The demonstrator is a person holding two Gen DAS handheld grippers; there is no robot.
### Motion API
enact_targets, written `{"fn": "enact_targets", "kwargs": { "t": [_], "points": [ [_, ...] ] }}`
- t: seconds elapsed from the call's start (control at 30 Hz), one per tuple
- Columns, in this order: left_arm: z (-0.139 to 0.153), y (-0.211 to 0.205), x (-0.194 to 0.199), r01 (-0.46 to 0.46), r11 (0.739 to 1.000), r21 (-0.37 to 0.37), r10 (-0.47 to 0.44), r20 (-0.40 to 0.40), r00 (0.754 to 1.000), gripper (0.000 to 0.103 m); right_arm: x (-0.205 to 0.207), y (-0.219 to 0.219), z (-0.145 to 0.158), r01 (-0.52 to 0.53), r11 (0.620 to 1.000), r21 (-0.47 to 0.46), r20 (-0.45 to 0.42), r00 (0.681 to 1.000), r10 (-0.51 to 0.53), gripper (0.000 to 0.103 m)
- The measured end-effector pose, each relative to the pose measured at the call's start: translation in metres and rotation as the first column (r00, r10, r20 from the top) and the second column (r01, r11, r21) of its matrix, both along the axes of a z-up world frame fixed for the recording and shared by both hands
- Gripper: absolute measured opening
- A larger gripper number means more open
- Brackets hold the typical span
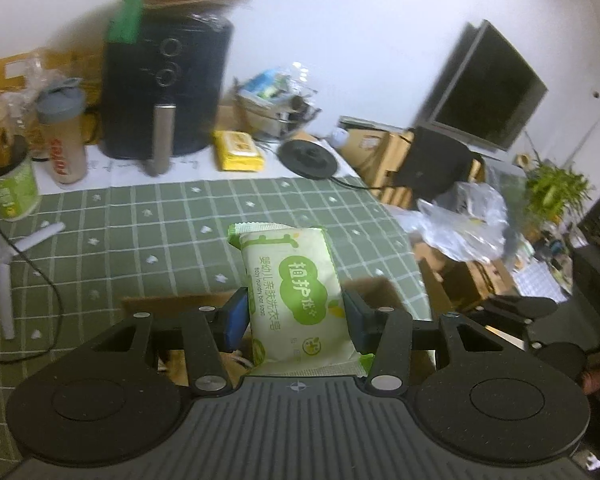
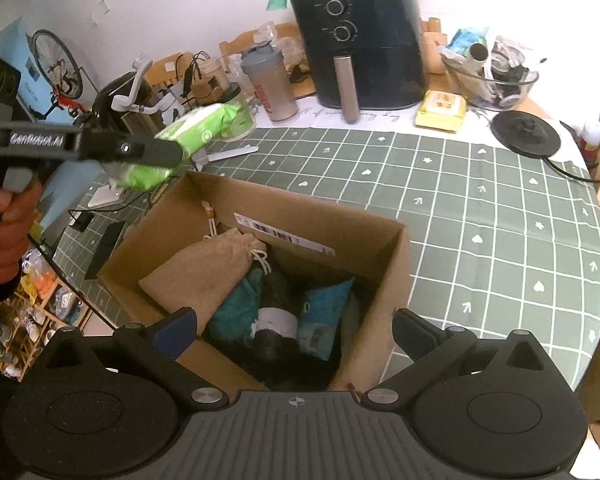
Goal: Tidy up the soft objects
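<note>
Transport looks to be the step in hand: left gripper [image 1: 296, 316] clamps the green-and-white soft plastic soap packet [image 1: 296, 292] aloft near the open brown cardboard box [image 2: 392, 264], right gripper [image 2: 294, 330] hovers above it spread and empty, so next comes lowering and release inside.

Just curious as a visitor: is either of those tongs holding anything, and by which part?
The left tongs pinch the green soap packet across its lower sides. The right tongs are open, holding nothing.

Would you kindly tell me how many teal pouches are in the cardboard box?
2: one teal pouch beside the burlap bag, another by the box's right wall; more may be hidden.
</note>
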State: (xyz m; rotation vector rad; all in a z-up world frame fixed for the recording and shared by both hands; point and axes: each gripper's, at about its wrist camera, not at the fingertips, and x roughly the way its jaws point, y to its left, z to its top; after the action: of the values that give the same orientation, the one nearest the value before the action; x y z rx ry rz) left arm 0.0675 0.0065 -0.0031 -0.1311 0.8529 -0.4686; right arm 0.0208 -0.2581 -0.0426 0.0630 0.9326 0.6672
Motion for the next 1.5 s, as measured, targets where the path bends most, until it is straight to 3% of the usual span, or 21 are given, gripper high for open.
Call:
{"fn": "enact_targets", "kwargs": {
  "t": [0.17,0.3,0.8,1.03,1.13,1.2,1.27,1.5],
  "points": [
    [-0.011,-0.020,-0.008,0.054,0.998,-0.041,-0.055,-0.016,0.998,0.049,-0.010,-0.007,-0.001,0.011,1.000,0.011,-0.008,1.000,-0.011,0.103],
    [-0.022,-0.028,-0.014,0.032,0.999,-0.017,-0.033,-0.042,0.999,0.076,-0.018,-0.010,-0.003,0.032,0.999,0.006,-0.017,0.999,-0.032,0.103],
    [-0.012,-0.012,-0.043,-0.145,0.982,0.120,0.151,-0.045,0.987,0.077,-0.039,-0.012,0.004,0.114,0.991,0.072,-0.003,0.994,-0.114,0.103],
    [-0.004,-0.002,-0.057,-0.206,0.962,0.181,0.217,-0.041,0.975,0.077,-0.041,0.001,0.014,0.166,0.986,-0.019,0.028,0.986,-0.165,0.103],
    [-0.003,0.001,-0.060,-0.237,0.947,0.219,0.247,-0.020,0.969,0.085,-0.044,0.008,0.018,0.181,0.981,-0.073,0.048,0.983,-0.178,0.103],
    [-0.001,0.003,-0.061,-0.249,0.937,0.244,0.259,-0.008,0.966,0.099,-0.044,0.014,0.020,0.190,0.973,-0.128,0.055,0.981,-0.184,0.103],
    [0.000,0.006,-0.062,-0.256,0.932,0.258,0.265,-0.001,0.964,0.103,-0.046,0.021,0.021,0.200,0.963,-0.180,0.063,0.980,-0.191,0.103],
    [-0.005,0.015,-0.066,-0.243,0.922,0.302,0.256,-0.006,0.967,0.103,-0.048,0.038,0.016,0.232,0.928,-0.291,0.057,0.973,-0.225,0.103]
  ]
}}
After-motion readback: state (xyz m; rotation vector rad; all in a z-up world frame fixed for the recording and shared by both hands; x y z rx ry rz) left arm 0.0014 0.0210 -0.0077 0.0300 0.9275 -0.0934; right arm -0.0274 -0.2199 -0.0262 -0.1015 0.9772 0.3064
